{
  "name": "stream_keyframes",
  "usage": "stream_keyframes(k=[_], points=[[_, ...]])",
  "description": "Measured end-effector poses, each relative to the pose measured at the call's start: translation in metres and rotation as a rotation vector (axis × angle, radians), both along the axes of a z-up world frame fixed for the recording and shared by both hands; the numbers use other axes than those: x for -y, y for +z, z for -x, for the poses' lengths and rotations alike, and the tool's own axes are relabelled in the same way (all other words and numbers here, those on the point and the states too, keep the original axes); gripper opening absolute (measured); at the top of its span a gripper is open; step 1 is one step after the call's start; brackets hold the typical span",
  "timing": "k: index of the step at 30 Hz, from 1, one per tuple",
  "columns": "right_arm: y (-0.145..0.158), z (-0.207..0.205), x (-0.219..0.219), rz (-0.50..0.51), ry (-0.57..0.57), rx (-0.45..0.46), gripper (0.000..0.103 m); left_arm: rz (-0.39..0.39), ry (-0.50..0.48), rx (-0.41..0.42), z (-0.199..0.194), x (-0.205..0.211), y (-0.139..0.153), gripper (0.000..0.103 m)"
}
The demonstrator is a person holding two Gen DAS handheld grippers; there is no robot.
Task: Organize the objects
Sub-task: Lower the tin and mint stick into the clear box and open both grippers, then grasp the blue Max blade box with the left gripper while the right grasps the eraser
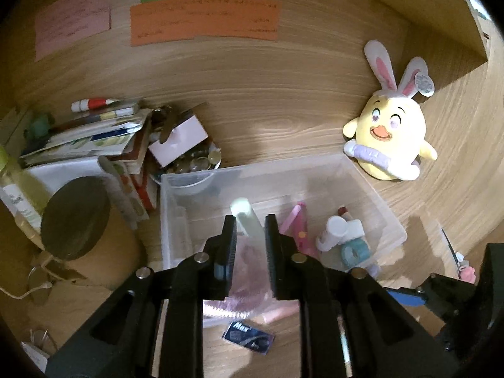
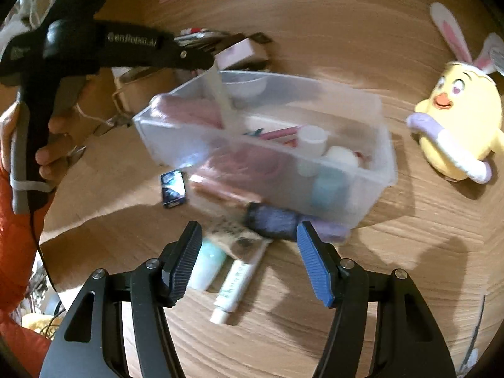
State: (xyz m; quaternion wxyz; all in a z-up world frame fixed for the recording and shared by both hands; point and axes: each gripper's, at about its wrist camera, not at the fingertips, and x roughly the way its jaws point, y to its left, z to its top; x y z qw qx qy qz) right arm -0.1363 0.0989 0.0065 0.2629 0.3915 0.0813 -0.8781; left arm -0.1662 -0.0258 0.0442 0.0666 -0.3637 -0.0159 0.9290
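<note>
Dropping the tube into the bin

My left gripper (image 1: 250,236) is nearly closed around a pale tube (image 1: 247,220) over the bin (image 1: 390,217), near its left wall; I can't tell if the pads are pressing on it. Best to lower it near the bottom before letting go. Its long axis slants, tip down into the bin. My right gripper (image 2: 249,252) is about half open and empty, over the small tubes (image 2: 233,286) off the bin's near edge.
</note>
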Motion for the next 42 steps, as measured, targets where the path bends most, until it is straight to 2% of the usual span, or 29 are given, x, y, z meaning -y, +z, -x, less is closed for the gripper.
stream_keyframes(k=[4, 10, 14, 19, 26, 33, 36, 38, 40, 42], points=[[-0.010, 0.001, 0.008, 0.005, -0.004, 0.031, 0.057, 0.030, 0.012, -0.041, -0.022, 0.005, 0.004, 0.045], [-0.017, 0.006, 0.013, 0.019, -0.014, 0.067, 0.048, 0.061, 0.003, -0.073, -0.060, 0.012, 0.003, 0.065], [-0.020, 0.007, 0.017, 0.009, -0.031, 0.064, 0.045, 0.071, 0.002, -0.049, -0.076, 0.018, -0.010, 0.071], [-0.023, 0.008, 0.019, 0.008, -0.039, 0.076, 0.042, 0.066, -0.016, 0.035, -0.080, 0.022, -0.039, 0.076], [-0.023, 0.005, 0.018, 0.019, -0.045, 0.067, 0.042, 0.096, -0.095, 0.188, -0.063, 0.006, -0.089, 0.077], [-0.009, -0.006, 0.011, 0.046, -0.051, 0.034, 0.042, 0.115, -0.098, 0.232, -0.042, -0.004, -0.105, 0.077], [-0.003, -0.008, 0.006, 0.057, -0.059, 0.021, 0.042, 0.113, -0.095, 0.221, -0.041, -0.007, -0.107, 0.076], [-0.001, -0.008, 0.002, 0.065, -0.068, 0.018, 0.042, 0.108, -0.106, 0.210, -0.043, -0.011, -0.107, 0.069], [0.000, -0.009, -0.001, 0.067, -0.076, 0.016, 0.042, 0.108, -0.122, 0.198, -0.047, -0.011, -0.106, 0.053], [0.001, -0.008, -0.003, 0.069, -0.083, 0.015, 0.042, 0.100, -0.137, 0.193, -0.051, -0.012, -0.105, 0.050]])
